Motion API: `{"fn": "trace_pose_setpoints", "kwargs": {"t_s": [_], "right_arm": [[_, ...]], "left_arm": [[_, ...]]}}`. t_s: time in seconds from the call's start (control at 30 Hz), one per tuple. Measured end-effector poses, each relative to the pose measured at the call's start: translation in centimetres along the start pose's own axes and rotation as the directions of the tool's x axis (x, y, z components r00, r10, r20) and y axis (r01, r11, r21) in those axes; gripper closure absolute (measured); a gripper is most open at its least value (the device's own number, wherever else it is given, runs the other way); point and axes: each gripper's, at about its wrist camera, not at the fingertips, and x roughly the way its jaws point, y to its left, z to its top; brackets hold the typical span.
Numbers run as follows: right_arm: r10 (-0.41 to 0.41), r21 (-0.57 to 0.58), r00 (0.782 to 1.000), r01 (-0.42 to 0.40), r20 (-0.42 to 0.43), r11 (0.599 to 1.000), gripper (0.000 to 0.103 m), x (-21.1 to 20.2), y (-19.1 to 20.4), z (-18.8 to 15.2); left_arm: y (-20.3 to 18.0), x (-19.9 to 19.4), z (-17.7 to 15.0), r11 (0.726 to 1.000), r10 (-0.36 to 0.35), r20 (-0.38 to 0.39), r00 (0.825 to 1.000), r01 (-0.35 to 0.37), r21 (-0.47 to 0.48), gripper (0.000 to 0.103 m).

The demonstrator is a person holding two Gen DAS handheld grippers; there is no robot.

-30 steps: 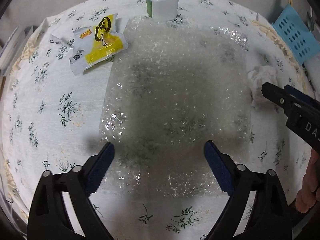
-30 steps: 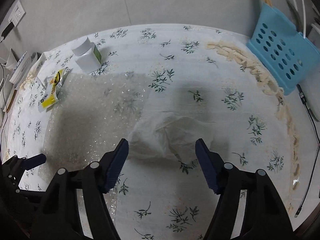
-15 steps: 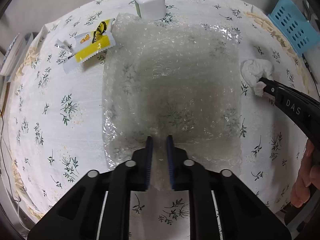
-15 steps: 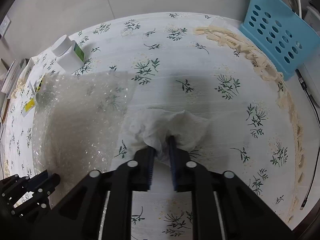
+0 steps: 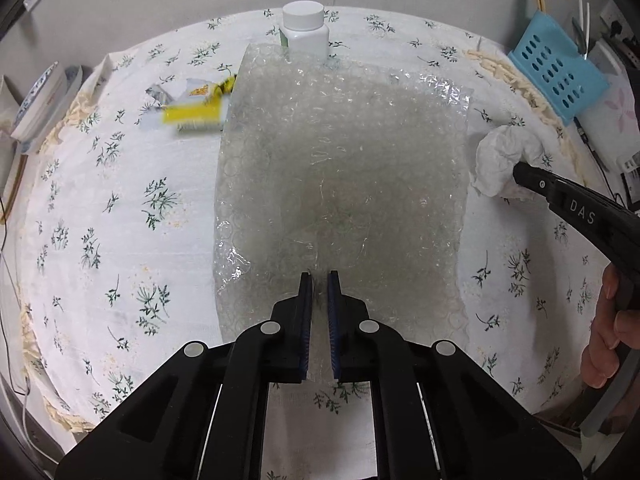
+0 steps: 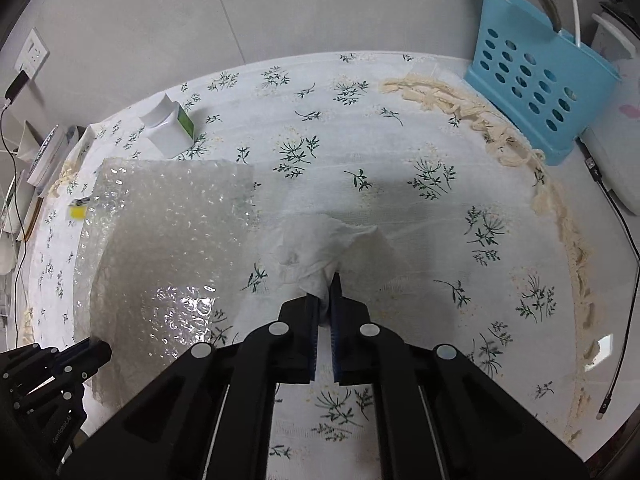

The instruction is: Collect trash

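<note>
On the floral tablecloth [image 5: 120, 248], left gripper [image 5: 319, 280] jaws pressed nearly together, pinching near edge of bubble wrap sheet [image 5: 340, 168]. Yellow snack wrapper [image 5: 192, 112] lies far-left of it, partly under the sheet; white bottle [image 5: 305, 32] at far edge. Right gripper [image 6: 325, 284] jaws pinching crumpled tissue [image 6: 316, 248], just right of the sheet. Bare cloth rightward to blue basket [image 6: 536, 92].

White tablecloth [image 5: 120, 220] sprigged green — clear bubble wrap [image 5: 340, 180], yellow wrapper [image 5: 192, 114], blue basket [image 6: 536, 92]
</note>
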Motion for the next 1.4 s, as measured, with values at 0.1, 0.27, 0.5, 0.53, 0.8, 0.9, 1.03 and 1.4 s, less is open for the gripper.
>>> {"fn": "trace_pose_setpoints", "kwargs": {"t_s": [0.1, 0.27, 0.5, 0.53, 0.8, 0.9, 1.03, 1.4], "right_arm": [[-0.002, -0.004, 1.000, 0.002, 0.011, 1.000, 0.099, -1.0, -0.1, -0.5], [-0.002, -0.010, 1.000, 0.002, 0.031, 1.000, 0.099, -2.8, -0.2, -1.2], [0.009, -0.040, 0.998, -0.007, 0.057, 0.999, 0.099, -5.4, 0.0, -2.7], [0.007, -0.049, 0.998, -0.004, 0.062, 0.999, 0.099, -5.7, 0.1, -3.0], [0.033, -0.095, 0.996, -0.025, 0.081, 0.995, 0.099, -7.8, 0.6, -4.9], [0.045, -0.107, 0.995, -0.036, 0.084, 0.994, 0.099, -8.2, 0.9, -5.5], [0.066, -0.112, 0.994, -0.056, 0.085, 0.992, 0.099, -8.7, 1.3, -6.2], [0.057, -0.102, 0.993, -0.046, 0.107, 0.994, 0.099, -11.1, 2.6, -8.8]], "left_arm": [[0.5, -1.2, -1.2, 1.000, -0.016, 0.010, 1.000, 0.016, -0.004, 0.096], [0.0, -2.0, -1.8, 0.999, -0.032, 0.025, 0.999, 0.033, -0.020, 0.096], [0.1, -4.0, -3.3, 0.999, -0.036, 0.054, 0.998, 0.038, -0.033, 0.096], [0.1, -4.3, -3.5, 0.999, -0.034, 0.062, 0.998, 0.036, -0.033, 0.096], [0.3, -5.7, -5.6, 0.995, -0.039, 0.084, 0.996, 0.046, -0.086, 0.097], [0.5, -6.2, -6.6, 0.993, -0.039, 0.091, 0.995, 0.048, -0.103, 0.097], [0.9, -7.3, -7.8, 0.991, -0.028, 0.107, 0.994, 0.042, -0.126, 0.097], [2.5, -9.2, -10.5, 0.991, -0.026, 0.129, 0.991, 0.042, -0.125, 0.097]]}}
